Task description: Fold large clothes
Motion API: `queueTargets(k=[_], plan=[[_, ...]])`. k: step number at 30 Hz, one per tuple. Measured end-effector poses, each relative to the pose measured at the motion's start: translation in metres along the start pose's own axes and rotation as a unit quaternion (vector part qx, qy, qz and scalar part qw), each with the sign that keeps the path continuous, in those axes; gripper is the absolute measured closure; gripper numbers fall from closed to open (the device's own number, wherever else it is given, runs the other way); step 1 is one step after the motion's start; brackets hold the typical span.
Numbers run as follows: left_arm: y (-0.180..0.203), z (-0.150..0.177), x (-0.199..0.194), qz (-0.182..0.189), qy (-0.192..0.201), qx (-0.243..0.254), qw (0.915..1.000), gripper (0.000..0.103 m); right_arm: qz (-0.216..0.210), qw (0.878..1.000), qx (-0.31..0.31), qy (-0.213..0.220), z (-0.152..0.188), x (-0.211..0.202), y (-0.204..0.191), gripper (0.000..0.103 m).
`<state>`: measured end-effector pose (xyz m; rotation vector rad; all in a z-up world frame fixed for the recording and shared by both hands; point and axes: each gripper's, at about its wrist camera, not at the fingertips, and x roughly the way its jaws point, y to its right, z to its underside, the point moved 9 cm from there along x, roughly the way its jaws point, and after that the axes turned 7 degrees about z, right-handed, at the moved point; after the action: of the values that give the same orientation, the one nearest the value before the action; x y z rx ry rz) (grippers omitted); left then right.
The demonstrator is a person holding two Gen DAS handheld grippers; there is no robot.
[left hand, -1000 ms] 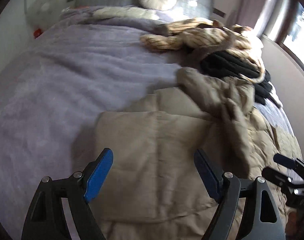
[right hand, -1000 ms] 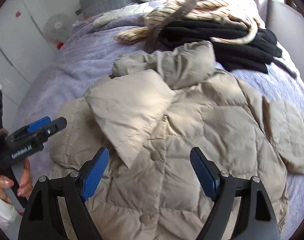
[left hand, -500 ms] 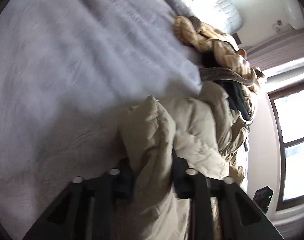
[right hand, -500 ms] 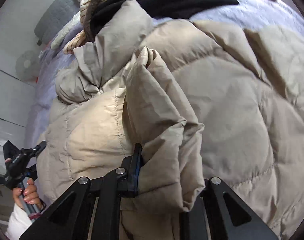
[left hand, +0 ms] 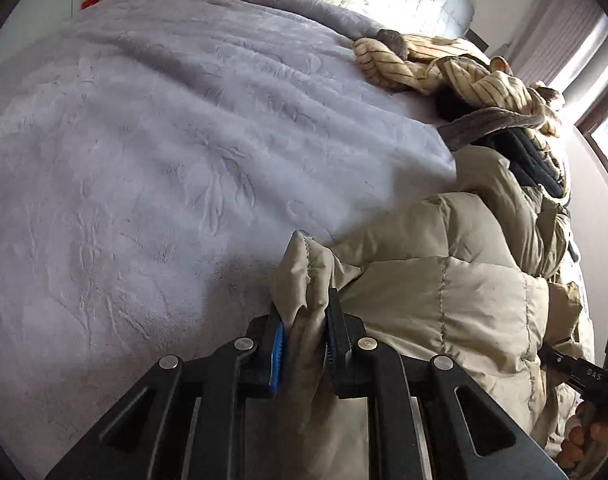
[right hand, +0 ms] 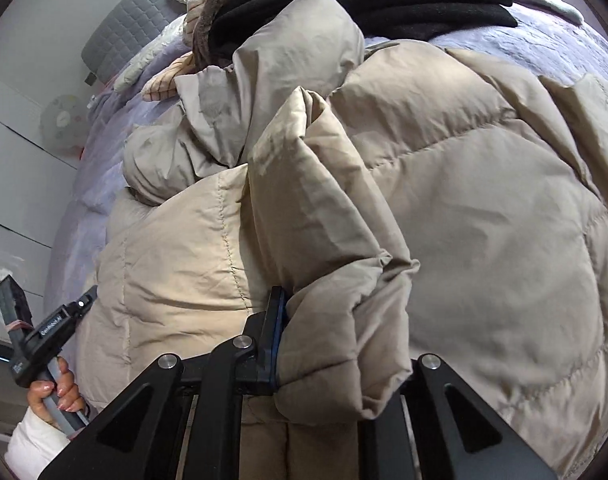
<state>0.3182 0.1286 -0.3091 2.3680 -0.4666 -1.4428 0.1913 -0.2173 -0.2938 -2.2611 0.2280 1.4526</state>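
Both tools now clamped on the jacket (left hand: 444,292), where a second ago both hung spread above it. Left tool (left hand: 304,344): pinching a hem fold, bed (left hand: 143,160) ahead and left. Right tool (right hand: 304,336): pinching a thick puffed fold, far finger hidden. Jacket bunched and raised off the bed; probably ready to carry over for a fold.

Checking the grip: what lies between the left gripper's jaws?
In the left wrist view, a bunched fold of the beige puffer jacket fills the left gripper, pinched between its jaws.
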Motion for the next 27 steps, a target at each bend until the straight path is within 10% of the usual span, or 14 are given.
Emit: queueTargets(k=[2, 4, 7, 9, 13, 18, 27], plan=[[-0.002, -0.002, -0.005, -0.021, 0.008, -0.013, 0.9997, 0.073, -0.006, 1.0, 0.005, -0.004, -0.002, -0.002, 0.001, 0.086], [-0.011, -0.008, -0.02, -0.06, 0.022, -0.021, 0.9977, 0.038, 0.001, 1.0, 0.008, -0.011, -0.003, -0.011, 0.01, 0.075], [-0.019, -0.018, -0.053, -0.078, 0.054, -0.021, 0.9953, 0.037, 0.032, 0.999, 0.025, 0.007, -0.006, -0.037, 0.038, 0.048], [-0.021, -0.021, -0.073, -0.078, 0.061, -0.026, 0.9947, 0.037, 0.053, 0.998, 0.036, 0.023, -0.006, -0.057, 0.057, 0.048], [-0.001, -0.005, -0.091, -0.047, 0.05, 0.002, 0.9976, 0.037, 0.053, 0.998, 0.012, 0.042, -0.002, -0.088, 0.059, 0.086], [0.028, 0.039, -0.056, -0.051, -0.003, 0.031, 0.9982, 0.037, 0.034, 0.996, -0.072, 0.029, 0.013, -0.073, 0.018, 0.087], [0.014, 0.06, -0.012, -0.08, -0.02, 0.005, 0.9966, 0.023, 0.058, 0.998, -0.027, 0.004, 0.024, -0.042, 0.052, 0.095]])
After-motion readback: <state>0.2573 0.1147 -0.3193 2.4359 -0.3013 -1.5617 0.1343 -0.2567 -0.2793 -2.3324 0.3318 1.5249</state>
